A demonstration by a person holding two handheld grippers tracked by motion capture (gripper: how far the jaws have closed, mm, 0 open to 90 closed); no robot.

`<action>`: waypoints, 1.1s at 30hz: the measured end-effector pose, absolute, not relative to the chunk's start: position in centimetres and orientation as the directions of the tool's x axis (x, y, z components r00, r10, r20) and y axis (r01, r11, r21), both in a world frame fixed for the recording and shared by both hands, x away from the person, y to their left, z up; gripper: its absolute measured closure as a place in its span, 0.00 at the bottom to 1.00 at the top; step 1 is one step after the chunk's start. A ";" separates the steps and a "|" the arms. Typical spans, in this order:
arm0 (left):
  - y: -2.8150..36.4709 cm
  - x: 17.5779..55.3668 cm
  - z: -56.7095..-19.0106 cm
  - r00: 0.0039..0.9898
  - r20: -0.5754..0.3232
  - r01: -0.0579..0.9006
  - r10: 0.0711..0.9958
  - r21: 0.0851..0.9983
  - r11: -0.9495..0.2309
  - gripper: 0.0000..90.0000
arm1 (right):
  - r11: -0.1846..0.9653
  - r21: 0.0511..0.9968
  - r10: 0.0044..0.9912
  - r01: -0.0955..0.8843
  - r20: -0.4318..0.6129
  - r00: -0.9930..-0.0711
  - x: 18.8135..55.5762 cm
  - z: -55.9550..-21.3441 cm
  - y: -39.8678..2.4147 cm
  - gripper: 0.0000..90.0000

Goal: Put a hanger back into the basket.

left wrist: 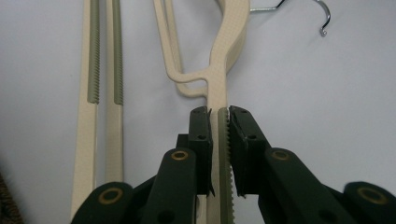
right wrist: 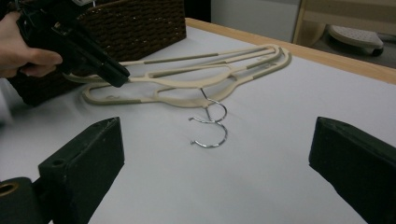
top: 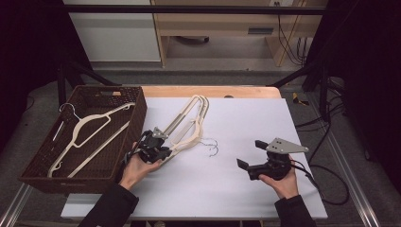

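Two cream plastic hangers (top: 191,124) lie stacked on the white table top, their metal hooks (top: 211,147) pointing toward the middle. My left gripper (top: 163,152) is shut on the upper hanger's arm; in the left gripper view its pads pinch the cream bar (left wrist: 229,46) at the gripper (left wrist: 218,114), and the lower hanger's bars (left wrist: 93,70) lie to the left. My right gripper (top: 250,153) hovers right of the hooks, jaws wide apart and holding nothing. In the right gripper view the gripper (right wrist: 217,133) faces the hooks (right wrist: 211,122) and the left gripper (right wrist: 116,74).
A dark wicker basket (top: 137,113) stands at the table's left edge with one cream hanger (top: 90,135) inside. White table surface (top: 255,118) stretches right of the hangers. Cables (top: 326,184) trail off the right side.
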State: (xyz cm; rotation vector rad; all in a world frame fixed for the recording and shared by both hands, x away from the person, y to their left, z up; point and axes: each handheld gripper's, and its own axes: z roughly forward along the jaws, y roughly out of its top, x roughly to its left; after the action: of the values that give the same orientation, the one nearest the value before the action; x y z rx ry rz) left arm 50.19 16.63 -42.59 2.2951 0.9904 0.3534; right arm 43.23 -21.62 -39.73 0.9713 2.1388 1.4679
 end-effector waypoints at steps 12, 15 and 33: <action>17.2 49.2 -41.5 0.676 0.015 0.528 0.737 0.688 -0.499 0.89 | 0.232 0.916 0.681 0.329 0.089 -0.727 47.6 -39.4 -16.9 0.08; 17.4 49.1 -41.4 0.678 0.018 0.522 0.735 0.692 -0.498 0.89 | 0.238 0.912 0.676 0.332 0.090 -0.731 48.8 -39.6 -15.8 0.09; 17.5 49.0 -41.2 0.681 0.016 0.520 0.732 0.694 -0.498 0.89 | 0.355 0.859 0.663 0.368 0.047 -0.747 54.5 -41.8 -11.7 0.33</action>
State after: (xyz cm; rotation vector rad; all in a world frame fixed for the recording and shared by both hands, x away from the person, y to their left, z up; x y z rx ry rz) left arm 48.95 17.49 -41.24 2.2150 0.9569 0.4064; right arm 54.53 -11.67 -41.84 0.9137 2.3122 1.3449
